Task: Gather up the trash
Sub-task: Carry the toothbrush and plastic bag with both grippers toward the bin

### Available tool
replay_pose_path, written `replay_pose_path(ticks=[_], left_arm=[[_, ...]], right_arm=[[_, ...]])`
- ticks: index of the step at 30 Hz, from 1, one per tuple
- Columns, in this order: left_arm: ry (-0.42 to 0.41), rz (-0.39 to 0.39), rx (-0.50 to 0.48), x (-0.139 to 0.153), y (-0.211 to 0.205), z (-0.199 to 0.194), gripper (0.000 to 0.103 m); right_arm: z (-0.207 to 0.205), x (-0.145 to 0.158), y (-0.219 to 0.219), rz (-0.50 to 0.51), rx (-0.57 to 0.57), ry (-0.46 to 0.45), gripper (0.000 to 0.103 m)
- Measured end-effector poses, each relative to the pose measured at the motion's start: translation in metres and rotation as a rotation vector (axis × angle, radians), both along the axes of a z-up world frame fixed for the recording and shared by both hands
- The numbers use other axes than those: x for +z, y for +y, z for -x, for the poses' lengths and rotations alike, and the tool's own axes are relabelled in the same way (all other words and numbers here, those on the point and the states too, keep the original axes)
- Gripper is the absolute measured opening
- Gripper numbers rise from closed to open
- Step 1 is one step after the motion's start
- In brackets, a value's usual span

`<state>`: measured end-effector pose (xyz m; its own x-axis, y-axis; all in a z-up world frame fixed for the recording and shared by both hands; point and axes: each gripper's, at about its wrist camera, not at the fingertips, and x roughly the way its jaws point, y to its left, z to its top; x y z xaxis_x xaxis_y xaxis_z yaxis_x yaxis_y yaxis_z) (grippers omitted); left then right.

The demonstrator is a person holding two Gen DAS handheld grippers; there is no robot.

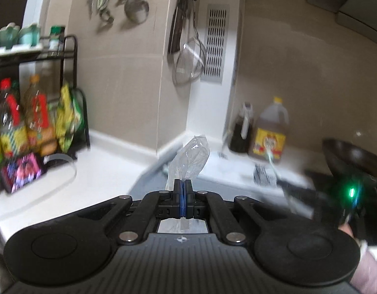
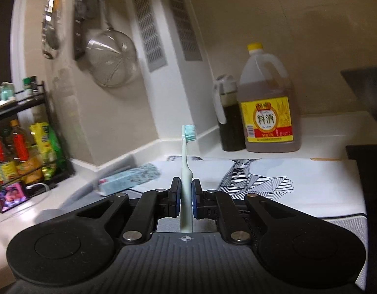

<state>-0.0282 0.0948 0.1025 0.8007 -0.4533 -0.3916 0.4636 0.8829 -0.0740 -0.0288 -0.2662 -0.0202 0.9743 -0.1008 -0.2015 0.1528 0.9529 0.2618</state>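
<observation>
1. Left gripper (image 1: pixel 183 186): jaws pressed together on a crumpled piece of clear plastic wrap (image 1: pixel 192 156), held above the white countertop (image 1: pixel 110 164).
2. Right gripper (image 2: pixel 186 191): jaws narrowly apart, clamped on the handle of a pale green toothbrush (image 2: pixel 186 161), bristle head up and facing right.
3. Beyond the toothbrush, lying on the counter: a light blue patterned box (image 2: pixel 132 177), at the edge of a black-and-white patterned mat (image 2: pixel 262 181).
4. Against the back wall: a large oil jug (image 2: pixel 269 107) with yellow cap and label, just beside a dark bottle (image 2: pixel 229 120).
5. At far left: a black wire rack (image 1: pixel 71 78) packed with bottles and packets.
6. Hanging on the wall: a mesh strainer (image 1: pixel 189 63) and other utensils.
</observation>
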Motion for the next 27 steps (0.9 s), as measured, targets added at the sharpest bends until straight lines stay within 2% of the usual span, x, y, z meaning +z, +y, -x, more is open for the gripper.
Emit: replay_pose_path(ticks=[6, 12, 19, 27], left_arm=[[0.094, -0.012, -0.004, -0.039, 0.036, 0.055, 0.0], [0.126, -0.05, 0.014, -0.073, 0.06, 0.095, 0.0], [0.179, -0.121, 0.046, -0.109, 0.064, 0.129, 0.0], [0.267, -0.219, 0.137, -0.144, 0.057, 0.135, 0.0]], right_arm=[[0.064, 0.023, 0.045, 0.047, 0.117, -0.032, 0.01], [0.126, 0.025, 0.097, 0.091, 0.243, 0.029, 0.01], [0.177, 0.003, 0.153, 0.103, 0.354, 0.166, 0.01], [0.192, -0.037, 0.196, 0.138, 0.423, 0.335, 0.01]])
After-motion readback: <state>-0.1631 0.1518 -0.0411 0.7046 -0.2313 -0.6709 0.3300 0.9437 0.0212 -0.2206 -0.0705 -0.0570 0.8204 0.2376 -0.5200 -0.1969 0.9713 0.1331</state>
